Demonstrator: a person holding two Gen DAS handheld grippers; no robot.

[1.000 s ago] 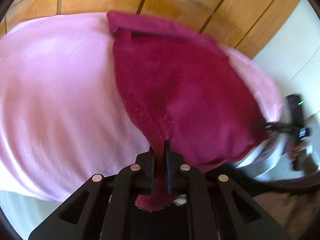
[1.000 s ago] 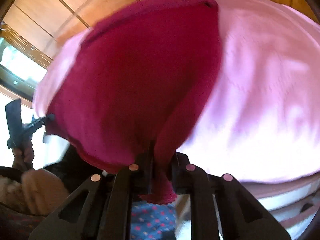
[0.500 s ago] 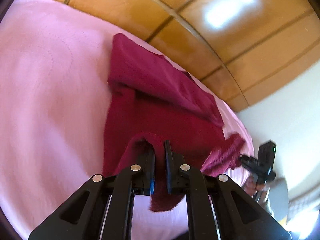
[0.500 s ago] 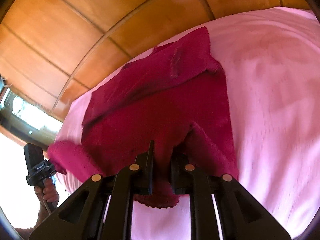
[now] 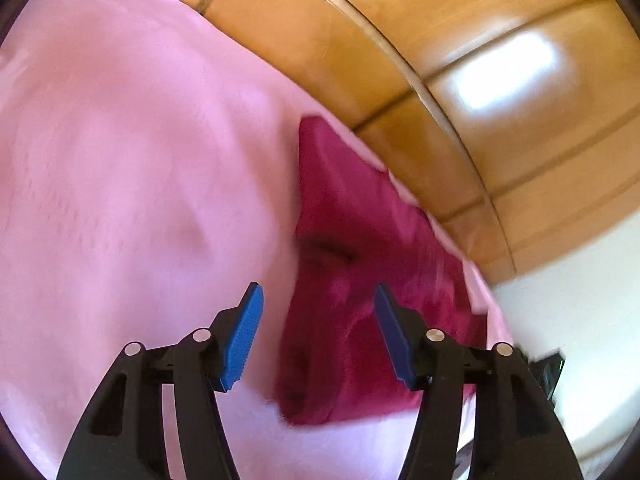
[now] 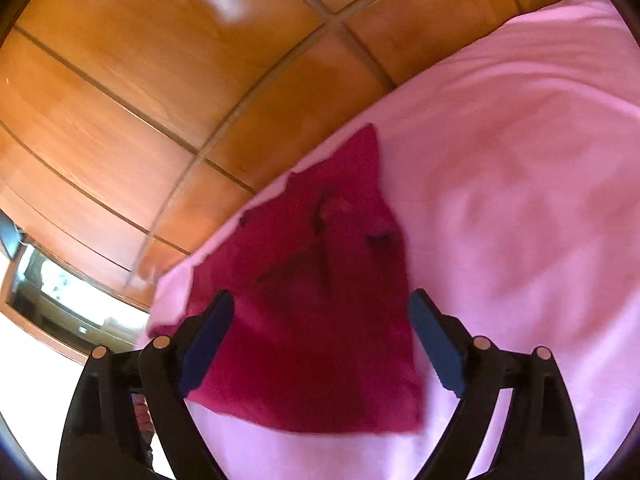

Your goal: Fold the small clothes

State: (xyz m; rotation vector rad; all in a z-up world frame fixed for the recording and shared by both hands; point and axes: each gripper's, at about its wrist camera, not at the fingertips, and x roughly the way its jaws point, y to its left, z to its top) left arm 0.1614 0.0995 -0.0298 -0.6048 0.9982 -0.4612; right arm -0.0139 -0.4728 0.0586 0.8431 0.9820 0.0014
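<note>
Dark red garment (image 5: 360, 312) lies folded on the pink bedspread (image 5: 132, 168), near the bed's far edge below the wooden panelled wall (image 5: 460, 40); motion blur softens its outline in both wrist views. Left gripper (image 5: 318, 300): jaws have just been opening and now stand spread, blue pads (image 5: 244, 336) clear of the cloth, nothing pinched, the garment's left edge seen between and beyond them. Right gripper (image 6: 320, 308): jaws have likewise just been opening, now spread wide, the garment (image 6: 316, 320) lying on the spread between and below the fingers, not gripped.
</note>
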